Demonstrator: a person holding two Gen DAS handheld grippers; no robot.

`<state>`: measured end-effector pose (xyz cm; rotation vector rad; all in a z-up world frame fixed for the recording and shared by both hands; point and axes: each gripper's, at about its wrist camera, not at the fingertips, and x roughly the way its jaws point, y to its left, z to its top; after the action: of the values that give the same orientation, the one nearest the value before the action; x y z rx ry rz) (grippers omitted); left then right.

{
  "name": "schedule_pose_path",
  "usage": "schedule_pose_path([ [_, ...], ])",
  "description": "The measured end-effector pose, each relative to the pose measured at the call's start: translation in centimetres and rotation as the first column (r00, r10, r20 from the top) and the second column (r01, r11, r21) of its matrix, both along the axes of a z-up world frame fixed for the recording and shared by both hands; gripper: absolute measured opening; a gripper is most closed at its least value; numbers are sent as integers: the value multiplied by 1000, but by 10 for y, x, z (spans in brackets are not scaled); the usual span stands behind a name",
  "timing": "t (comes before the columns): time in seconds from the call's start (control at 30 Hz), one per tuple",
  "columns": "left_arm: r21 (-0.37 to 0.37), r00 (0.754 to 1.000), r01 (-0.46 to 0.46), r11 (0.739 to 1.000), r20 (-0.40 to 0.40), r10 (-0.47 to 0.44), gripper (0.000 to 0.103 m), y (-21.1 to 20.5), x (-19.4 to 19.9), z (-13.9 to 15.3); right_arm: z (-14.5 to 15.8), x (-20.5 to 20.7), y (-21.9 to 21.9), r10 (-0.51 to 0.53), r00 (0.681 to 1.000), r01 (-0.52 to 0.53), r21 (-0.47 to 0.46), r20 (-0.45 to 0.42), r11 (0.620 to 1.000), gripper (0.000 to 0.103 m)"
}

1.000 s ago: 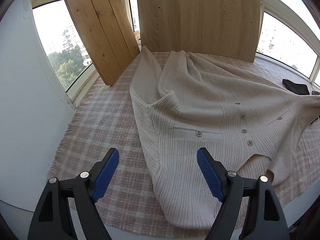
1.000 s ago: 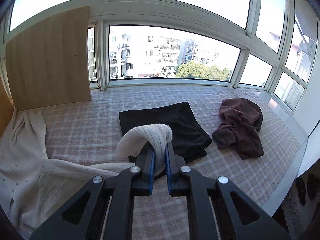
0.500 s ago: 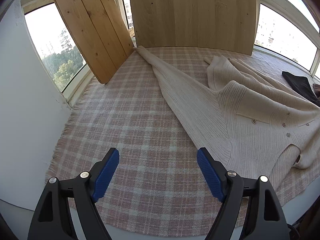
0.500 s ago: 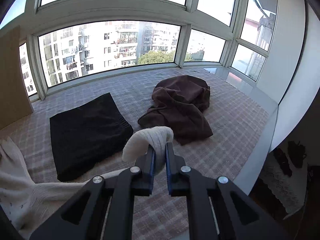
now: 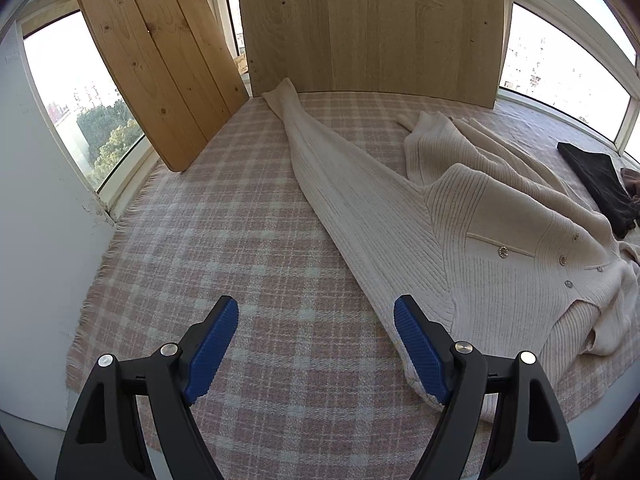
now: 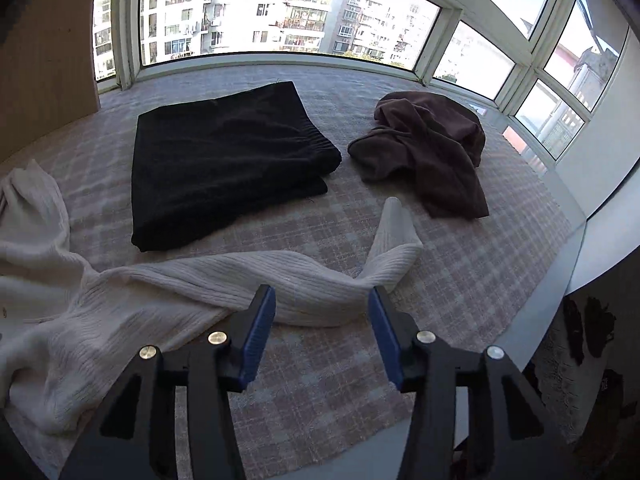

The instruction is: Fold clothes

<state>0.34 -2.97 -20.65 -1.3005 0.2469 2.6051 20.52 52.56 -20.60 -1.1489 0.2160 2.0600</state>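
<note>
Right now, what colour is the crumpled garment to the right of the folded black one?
Dark brown, seen best in the right wrist view, beside the folded black garment.

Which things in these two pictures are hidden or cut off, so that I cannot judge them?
- Cream cardigan: left wrist view, the right edge cuts off its far side.
- Cardigan hem: left wrist view, the left gripper finger covers its near corner.
- Black folded garment: its type cannot be told.
- Brown garment: right wrist view, crumpled, shape unclear.
</note>
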Motion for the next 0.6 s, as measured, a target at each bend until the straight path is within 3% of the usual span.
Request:
schedule_pose_path([
  [0.13,61,999,18,998,26,-20,79,7,6,-2,5,-5,-67,192,973,-204,-85,-128,975,48],
  [0.3,95,993,93,991,62,-99,79,26,35,-6,-19,-17,-171,421,887,-457,-219,-192,862,48],
  [0.5,68,979,171,983,104,-178,79,48,72,-23,-56,-28,-269,653,753,-655,-171,-79,736,48],
  [0.6,58,977,170,984,121,-176,79,51,81,-33,-69,-33,-283,673,740,-669,-99,2,736,48],
])
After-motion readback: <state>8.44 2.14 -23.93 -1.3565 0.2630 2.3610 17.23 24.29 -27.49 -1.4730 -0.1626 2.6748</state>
